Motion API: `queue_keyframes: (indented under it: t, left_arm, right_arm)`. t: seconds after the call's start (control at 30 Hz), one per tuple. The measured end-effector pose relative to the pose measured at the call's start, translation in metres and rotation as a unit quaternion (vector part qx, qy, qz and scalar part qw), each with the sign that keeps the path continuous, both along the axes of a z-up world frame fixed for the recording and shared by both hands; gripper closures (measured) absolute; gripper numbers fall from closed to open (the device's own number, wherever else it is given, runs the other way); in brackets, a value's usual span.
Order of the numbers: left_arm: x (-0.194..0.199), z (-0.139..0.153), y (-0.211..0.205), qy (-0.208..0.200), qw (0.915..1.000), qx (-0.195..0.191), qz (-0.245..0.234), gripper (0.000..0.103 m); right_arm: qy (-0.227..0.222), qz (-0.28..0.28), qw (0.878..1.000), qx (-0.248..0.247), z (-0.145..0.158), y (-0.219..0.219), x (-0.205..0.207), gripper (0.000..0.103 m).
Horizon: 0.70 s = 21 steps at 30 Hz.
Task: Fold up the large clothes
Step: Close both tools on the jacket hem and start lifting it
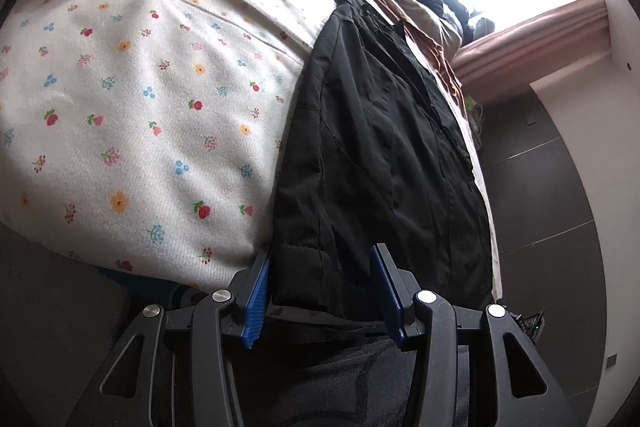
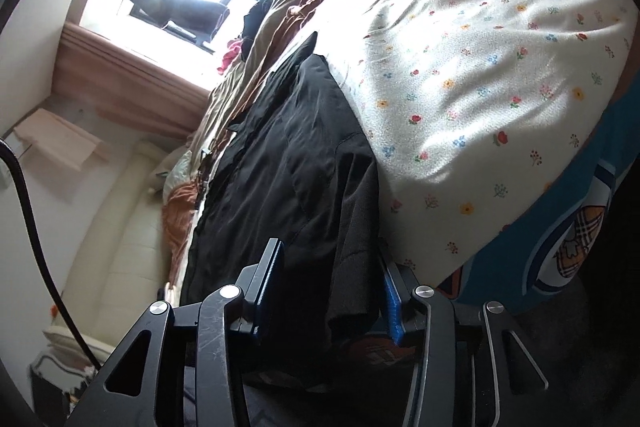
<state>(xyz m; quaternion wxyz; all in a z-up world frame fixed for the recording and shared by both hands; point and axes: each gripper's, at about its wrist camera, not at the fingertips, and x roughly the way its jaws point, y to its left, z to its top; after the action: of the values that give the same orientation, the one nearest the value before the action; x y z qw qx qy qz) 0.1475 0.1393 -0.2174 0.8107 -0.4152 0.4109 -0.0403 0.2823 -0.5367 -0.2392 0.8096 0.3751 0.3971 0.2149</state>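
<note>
Black jacket point(image 1: 372, 131) laid lengthwise on floral bed cover point(image 1: 132, 99), hem at 6 o'clock between the blue pads of left tool point(image 1: 322, 291) and right tool point(image 2: 334, 291); firm pinch unconfirmed for either.

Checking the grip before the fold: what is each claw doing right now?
Left claw: closed on the hem of the black jacket.
Right claw: jacket's hem between its pads; whether they grip cannot be told.

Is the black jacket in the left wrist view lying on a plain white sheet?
No, the black jacket lies on a white bed cover printed with small coloured flowers.
</note>
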Motion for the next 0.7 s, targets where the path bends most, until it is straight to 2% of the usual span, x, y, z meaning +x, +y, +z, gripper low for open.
queue_keyframes:
  t: [0.07,0.13,0.17,0.2,0.23,0.33,0.43,0.7]
  left_arm:
    - [0.004,-0.001,-0.001,-0.001,1.0,0.005,0.002,0.055]
    - [0.007,0.0,-0.004,0.003,0.9998,0.02,0.003,0.064]
    - [0.008,0.001,-0.005,0.007,0.9996,0.029,0.005,0.068]
    - [0.007,0.001,-0.005,0.012,0.9993,0.035,0.009,0.081]
    - [0.007,-0.001,-0.004,0.017,0.9991,0.037,0.012,0.086]
    - [0.003,-0.001,0.002,0.006,0.9994,0.026,0.023,0.09]
    - [-0.003,0.012,0.005,-0.018,0.999,0.027,0.032,0.095]
    - [-0.024,0.079,0.019,-0.09,0.9942,0.024,0.054,0.099]
  right_arm:
    - [0.008,-0.004,1.0,0.009,-0.006,0.001,0.002,0.058]
    - [0.004,-0.008,1.0,0.015,-0.006,0.005,0.003,0.072]
    - [0.006,-0.011,1.0,0.012,-0.007,0.007,0.003,0.088]
    - [0.008,-0.018,1.0,0.007,-0.006,0.007,0.003,0.093]
    - [0.004,-0.027,1.0,0.003,-0.004,0.006,0.001,0.095]
    - [-0.015,-0.044,0.999,0.007,0.011,0.001,-0.007,0.097]
    - [-0.029,-0.055,0.997,0.036,0.034,-0.004,-0.014,0.098]
    - [-0.098,-0.03,0.994,0.041,0.111,0.02,-0.037,0.098]
